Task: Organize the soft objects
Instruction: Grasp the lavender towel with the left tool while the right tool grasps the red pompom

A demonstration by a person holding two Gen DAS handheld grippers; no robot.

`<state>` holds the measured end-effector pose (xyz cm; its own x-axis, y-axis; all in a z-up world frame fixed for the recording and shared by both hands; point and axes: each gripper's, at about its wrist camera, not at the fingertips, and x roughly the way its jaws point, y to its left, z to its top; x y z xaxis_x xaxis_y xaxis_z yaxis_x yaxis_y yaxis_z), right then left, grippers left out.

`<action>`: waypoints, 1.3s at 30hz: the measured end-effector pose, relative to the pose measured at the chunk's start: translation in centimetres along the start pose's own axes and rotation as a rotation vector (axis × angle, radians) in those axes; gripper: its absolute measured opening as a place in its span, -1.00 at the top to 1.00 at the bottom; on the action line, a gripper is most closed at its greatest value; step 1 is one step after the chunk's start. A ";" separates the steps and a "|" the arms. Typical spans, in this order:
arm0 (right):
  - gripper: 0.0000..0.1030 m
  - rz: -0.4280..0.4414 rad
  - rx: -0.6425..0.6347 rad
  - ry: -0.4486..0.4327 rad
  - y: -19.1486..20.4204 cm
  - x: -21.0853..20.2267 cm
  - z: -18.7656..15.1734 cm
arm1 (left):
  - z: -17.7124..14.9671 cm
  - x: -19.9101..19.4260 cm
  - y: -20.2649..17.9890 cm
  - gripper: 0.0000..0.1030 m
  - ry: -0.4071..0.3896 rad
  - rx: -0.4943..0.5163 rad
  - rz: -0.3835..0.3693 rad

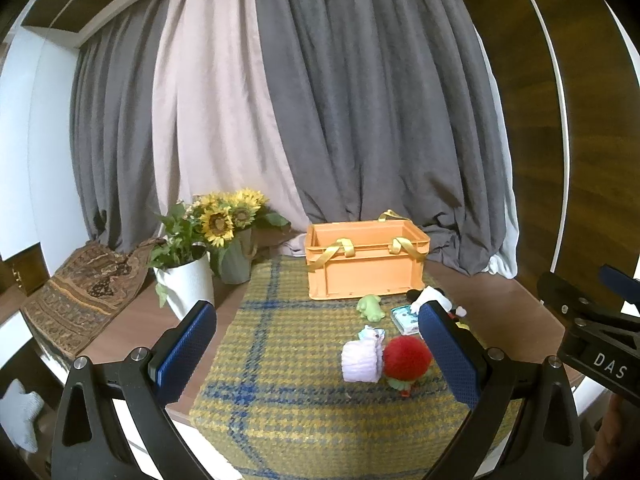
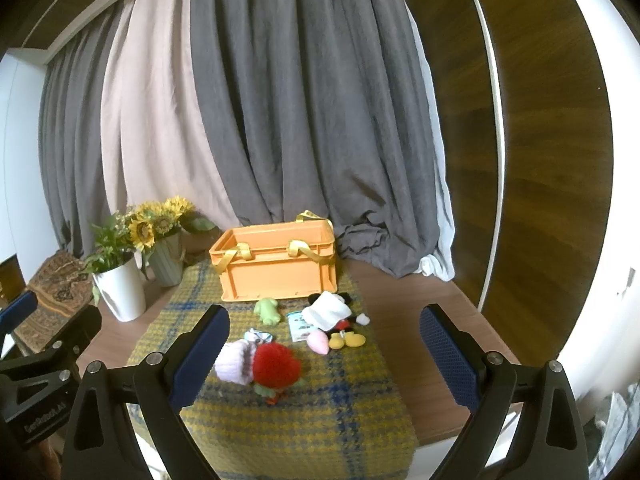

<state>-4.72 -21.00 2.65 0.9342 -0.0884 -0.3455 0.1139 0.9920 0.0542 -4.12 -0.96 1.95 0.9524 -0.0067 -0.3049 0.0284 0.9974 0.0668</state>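
An orange crate (image 1: 366, 258) (image 2: 276, 266) with yellow straps stands at the far end of a yellow-and-blue checked mat (image 1: 304, 400) (image 2: 312, 412). In front of it lie soft toys: a red fuzzy toy (image 1: 406, 358) (image 2: 276, 364), a pale lilac knitted piece (image 1: 360, 360) (image 2: 234, 364), a small green plush (image 1: 370, 306) (image 2: 268, 310), a black-and-white mouse plush (image 2: 336, 314) (image 1: 430, 294), a pink piece (image 2: 319, 341) and a light-blue packet (image 2: 298, 324) (image 1: 404, 316). My left gripper (image 1: 318, 354) is open above the near mat, holding nothing. My right gripper (image 2: 324, 354) is open too, also short of the toys.
A white pot with greenery (image 1: 188, 280) (image 2: 120, 292) and a grey-green vase of sunflowers (image 1: 236, 256) (image 2: 168, 262) stand left of the crate. A patterned cloth (image 1: 80, 292) lies far left. Grey and pink curtains hang behind; a wooden panel (image 2: 540, 160) rises at right.
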 end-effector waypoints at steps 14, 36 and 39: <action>-0.88 -0.006 0.023 0.112 1.8 6.0 -1.0 | -1.4 6.9 0.3 -0.90 0.093 0.149 -0.128; -0.68 0.005 0.104 0.431 5.0 20.7 -7.8 | -8.4 24.6 -0.7 -0.44 0.439 0.237 -0.500; -0.56 0.012 0.127 0.472 4.9 22.5 -8.6 | -9.4 26.0 -1.1 -0.40 0.472 0.245 -0.536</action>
<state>13.92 -17.33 -12.95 0.6836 0.0024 -0.7299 0.1722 0.9712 0.1645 17.76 -1.59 -14.95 0.5593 -0.4000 -0.7260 0.5708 0.8210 -0.0126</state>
